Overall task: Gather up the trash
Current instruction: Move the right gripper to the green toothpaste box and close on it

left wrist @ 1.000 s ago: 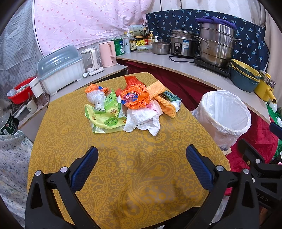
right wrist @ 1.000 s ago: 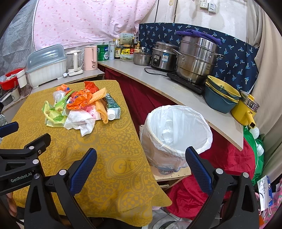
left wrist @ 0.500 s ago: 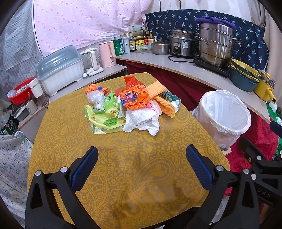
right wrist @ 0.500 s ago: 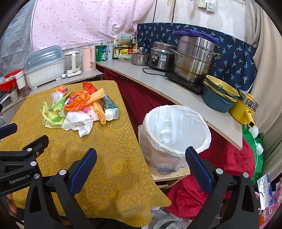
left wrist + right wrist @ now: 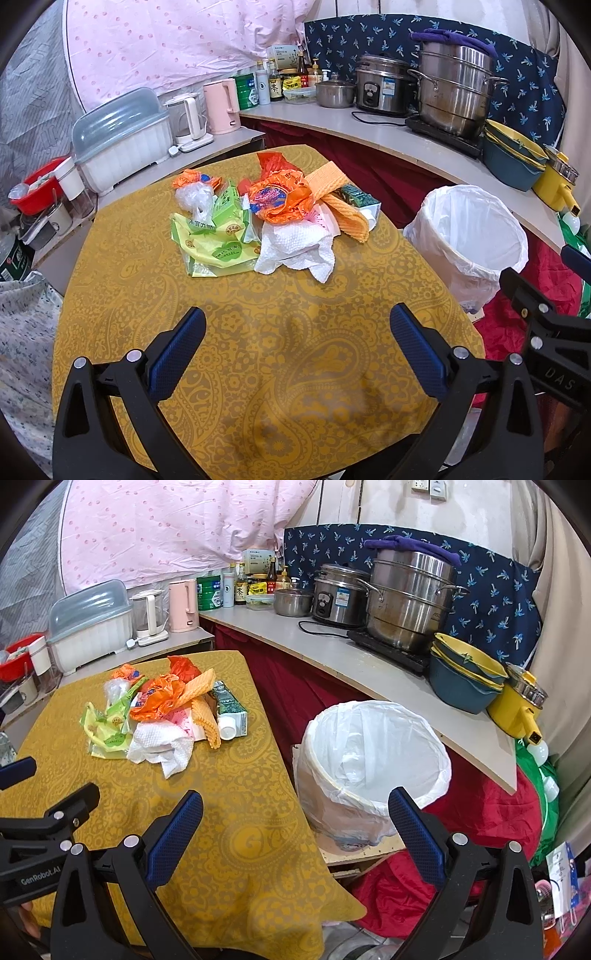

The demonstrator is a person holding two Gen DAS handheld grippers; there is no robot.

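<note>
A heap of trash lies on the yellow paisley table: a white paper towel, an orange wrapper, green-yellow packets, a clear bag, an orange cloth and a green carton. The heap also shows in the right wrist view, with the paper towel and carton. A bin with a white liner stands right of the table. My left gripper is open and empty, over the table short of the heap. My right gripper is open and empty, near the table's right edge and the bin.
A counter behind the bin holds steel pots, a rice cooker, bowls and a yellow pot. A dish box and kettles stand behind the table. Red cloth lies by the bin.
The right gripper has drifted slightly, so the bin and heap sit a little further left in its view. The left gripper has barely moved. Both stay open.
</note>
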